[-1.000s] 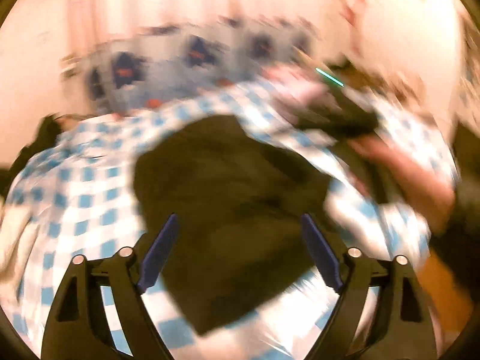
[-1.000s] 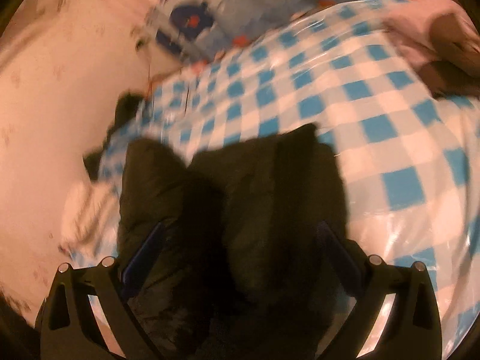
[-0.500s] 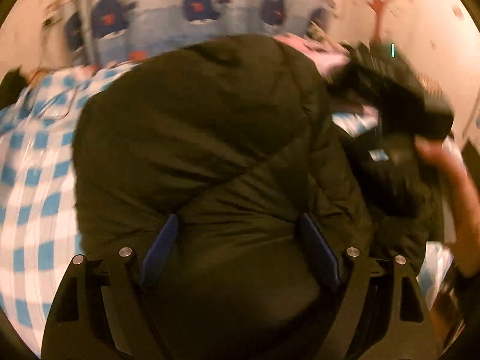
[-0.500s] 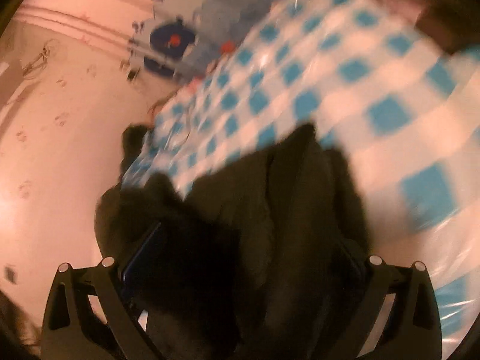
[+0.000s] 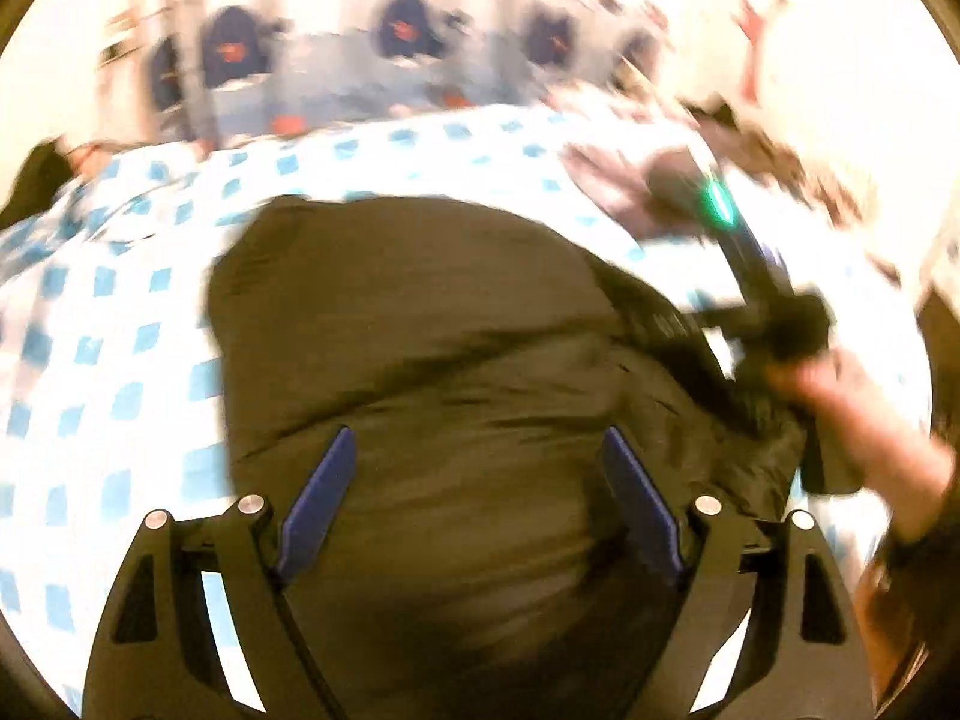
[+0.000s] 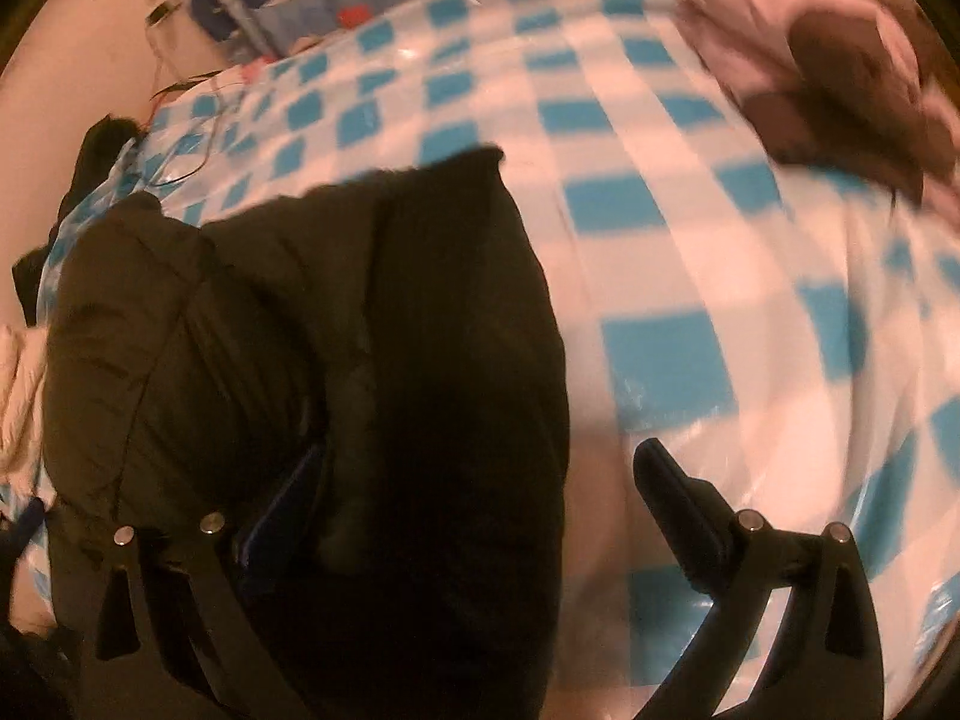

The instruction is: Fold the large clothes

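The left tongs [image 5: 477, 495] stand wide apart over the dark jacket [image 5: 432, 372], their blue pads [image 5: 318, 498] clear of the cloth on both sides; nothing is pinched between them. The right tongs [image 6: 480, 510] are spread too: the left finger [image 6: 282, 516] is sunk in the jacket's folds, the right finger [image 6: 678, 504] stands free over the checked cloth [image 6: 690, 276], and no pinch on the fabric shows. In the left view the person's right hand [image 5: 864, 420] grips the handle of the right tongs beside the jacket's right side. The jacket lies bunched and partly folded on the blue-and-white checked cloth that covers the table, toward its near edge. A pinkish and brown heap of clothes [image 6: 840, 72] sits well apart at the far right corner. A blue patterned fabric [image 5: 360, 72] hangs beyond the far edge.
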`<state>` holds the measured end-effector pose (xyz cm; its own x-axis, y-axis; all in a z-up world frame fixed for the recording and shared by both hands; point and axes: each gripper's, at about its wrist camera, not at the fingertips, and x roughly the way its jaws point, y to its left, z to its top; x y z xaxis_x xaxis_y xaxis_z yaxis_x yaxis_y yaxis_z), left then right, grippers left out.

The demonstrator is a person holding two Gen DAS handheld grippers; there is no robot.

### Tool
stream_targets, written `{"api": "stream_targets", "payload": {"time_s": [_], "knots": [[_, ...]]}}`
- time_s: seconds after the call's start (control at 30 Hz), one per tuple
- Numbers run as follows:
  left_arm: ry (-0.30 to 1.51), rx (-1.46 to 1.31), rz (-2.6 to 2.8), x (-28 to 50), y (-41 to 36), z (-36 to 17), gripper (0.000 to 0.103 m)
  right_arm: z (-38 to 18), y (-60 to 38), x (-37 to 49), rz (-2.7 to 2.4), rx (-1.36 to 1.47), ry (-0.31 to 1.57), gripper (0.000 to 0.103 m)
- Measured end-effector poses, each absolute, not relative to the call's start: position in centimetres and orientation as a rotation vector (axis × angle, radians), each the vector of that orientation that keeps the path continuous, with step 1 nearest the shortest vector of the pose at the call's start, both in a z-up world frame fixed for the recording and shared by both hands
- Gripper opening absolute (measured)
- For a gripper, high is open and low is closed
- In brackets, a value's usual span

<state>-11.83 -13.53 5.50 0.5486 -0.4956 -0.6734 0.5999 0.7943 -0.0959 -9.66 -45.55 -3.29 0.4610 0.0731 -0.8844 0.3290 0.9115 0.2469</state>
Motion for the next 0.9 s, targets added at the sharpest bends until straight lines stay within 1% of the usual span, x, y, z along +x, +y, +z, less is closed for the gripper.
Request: {"api": "stream_targets", "payload": {"time_s": [0.1,0.17,0.2,0.3,0.33,0.37,0.43,0.53,0.6,0.7,0.9], "knots": [[0.797,0.094,-0.584,-9.5,-11.3,4.1,0.081,-4.0,-45.7,-10.2,-0.159,0.425,1.1,0.097],[0.858,0.086,-0.588,-7.9,-11.1,2.4,0.081,-3.8,-45.7,-10.4,-0.151,0.429,1.112,0.097],[0.858,0.112,-0.583,-7.8,-11.4,1.8,0.081,-3.2,-45.8,-10.6,-0.154,0.428,1.11,0.097],[0.836,0.169,-0.568,-8.5,-12.0,1.2,0.081,1.0,-45.7,-12.1,-0.206,0.402,0.964,0.097],[0.832,0.173,-0.566,-8.5,-12.0,1.0,0.081,3.0,-45.2,-13.0,-0.177,0.409,0.886,0.097],[0.83,0.174,-0.563,-8.7,-11.9,1.0,0.081,4.2,-44.3,-13.3,-0.143,0.4,0.848,0.097],[0.823,0.181,-0.555,-9.3,-12.1,1.0,0.081,4.7,-42.6,-12.8,-0.068,0.377,0.861,0.097],[0.802,0.204,-0.548,-10.1,-12.4,1.2,0.081,1.8,-41.3,-11.0,-0.08,0.346,0.971,0.097],[0.792,0.218,-0.55,-10.4,-12.6,1.3,0.081,-0.4,-41.8,-10.5,-0.087,0.4,1.015,0.097],[0.78,0.235,-0.562,-10.7,-12.7,1.3,0.081,-2.9,-42.4,-10.7,-0.1,0.452,1.032,0.097],[0.772,0.231,-0.573,-10.7,-12.6,1.0,0.081,-5.2,-43.1,-11.0,-0.085,0.545,1.024,0.097]]}}
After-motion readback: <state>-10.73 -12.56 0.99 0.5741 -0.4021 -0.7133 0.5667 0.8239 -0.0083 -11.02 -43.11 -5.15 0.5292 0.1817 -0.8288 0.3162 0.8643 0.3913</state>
